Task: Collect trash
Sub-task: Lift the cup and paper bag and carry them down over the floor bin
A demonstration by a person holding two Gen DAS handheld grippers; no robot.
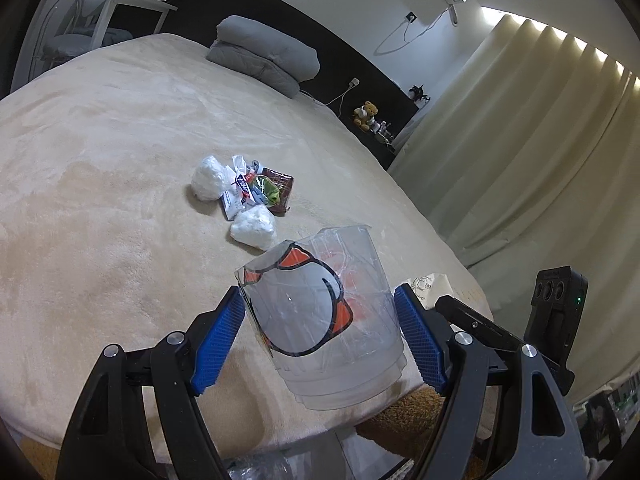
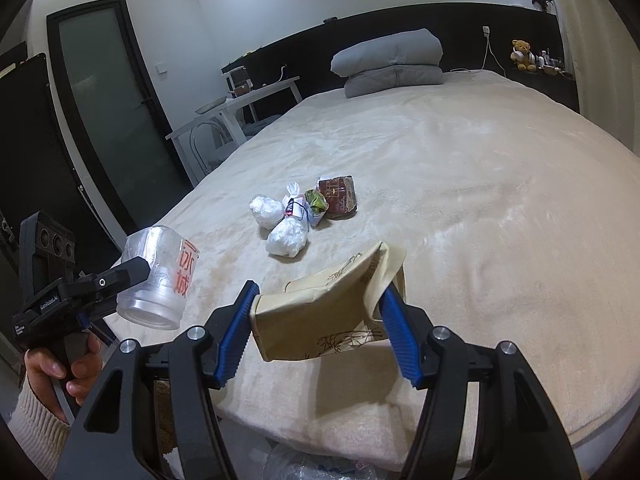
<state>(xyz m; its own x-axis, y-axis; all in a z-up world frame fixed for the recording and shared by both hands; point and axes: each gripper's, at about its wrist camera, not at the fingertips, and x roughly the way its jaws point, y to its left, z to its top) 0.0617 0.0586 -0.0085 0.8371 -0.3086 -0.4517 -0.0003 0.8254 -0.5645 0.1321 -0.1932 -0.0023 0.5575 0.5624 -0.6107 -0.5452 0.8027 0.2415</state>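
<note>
Trash sits in a small heap (image 2: 304, 216) near the middle of the bed (image 2: 460, 200): two crumpled white wads, a tied white plastic bag, a green wrapper and a dark brown packet, all touching or just beside one another on the beige blanket. Left gripper (image 1: 320, 332) carries a stack of clear plastic cups (image 1: 328, 320) with orange and black print, tilted, rim toward the heap; blue fingers (image 1: 218, 344) pinch it from both sides. Right gripper (image 2: 316, 320) pinches a crumpled tan paper bag (image 2: 324, 312) printed with bamboo sprigs, its blue fingers (image 2: 234, 336) pressed on either side. Both loads hang over the near edge of the bed, well apart from the heap. A hand (image 2: 60, 372) in a cream knit sleeve grips the left handle. Folded grey bedding (image 2: 392, 62) lies at the headboard.
</note>
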